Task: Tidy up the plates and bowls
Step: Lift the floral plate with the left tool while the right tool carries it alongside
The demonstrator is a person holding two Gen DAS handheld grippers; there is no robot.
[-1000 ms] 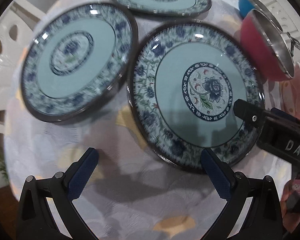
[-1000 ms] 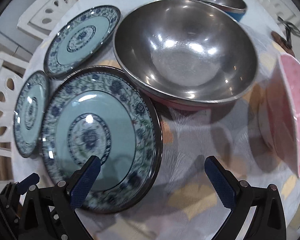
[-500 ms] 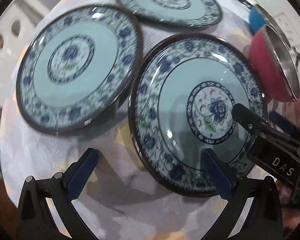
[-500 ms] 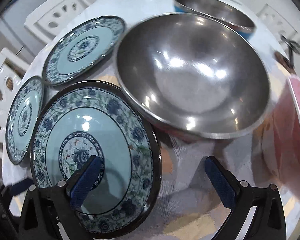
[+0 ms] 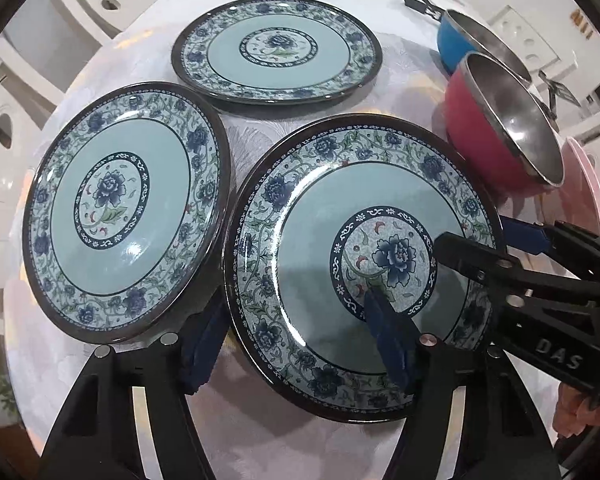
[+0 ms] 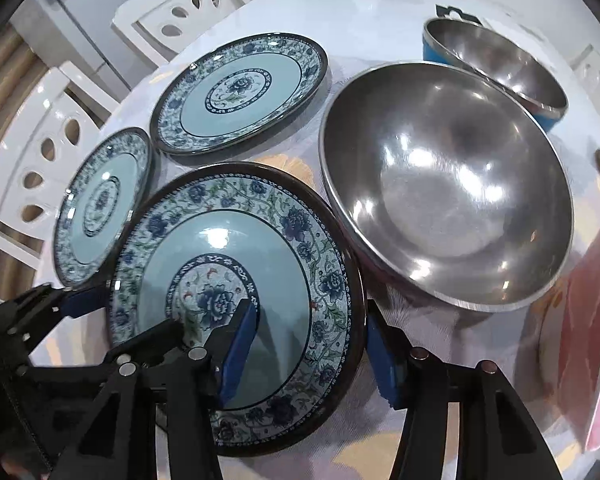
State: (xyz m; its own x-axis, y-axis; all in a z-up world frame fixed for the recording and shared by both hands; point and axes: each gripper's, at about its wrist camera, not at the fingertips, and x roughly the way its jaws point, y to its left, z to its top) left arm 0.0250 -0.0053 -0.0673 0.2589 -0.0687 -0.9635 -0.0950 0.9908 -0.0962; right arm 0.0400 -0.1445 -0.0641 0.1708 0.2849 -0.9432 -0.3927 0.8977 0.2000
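**Item 1, task's thing.** Round blue-and-white floral plate with dark rim (image 5: 312, 220), lying flat on the white patterned tablecloth (image 5: 260, 440), lower centre-right of the left wrist view. It is round, so no long axis governs the grip.

**Item 2.** Left gripper (image 5: 292, 304): straddles the plate's left rim, 1 blue pad outside the edge, 1 over the teal well. Its jaws have just been closing and stand about half wide, with the rim between them. The pads do not visibly press.

**Item 3.** Right gripper (image 6: 312, 312): straddles the opposite, right rim in the same way, with the outer pad at the edge. It too has just been closing to a middling gap, and no firm pinch shows.

**Governing relation.** The plate lies between the 2 grippers, each equally near. In my judgement a 2-handed lift turns on both jaws finishing closure.

**Items 4–5.** 2 matching floral plates (image 5: 112, 200) (image 5: 276, 48), upper left, the likely stacking targets.

**View differences.** The right wrist view alone shows the interior of the large steel bowl (image 6: 444, 184), just right of the plate. The left wrist view shows that bowl's red outside.
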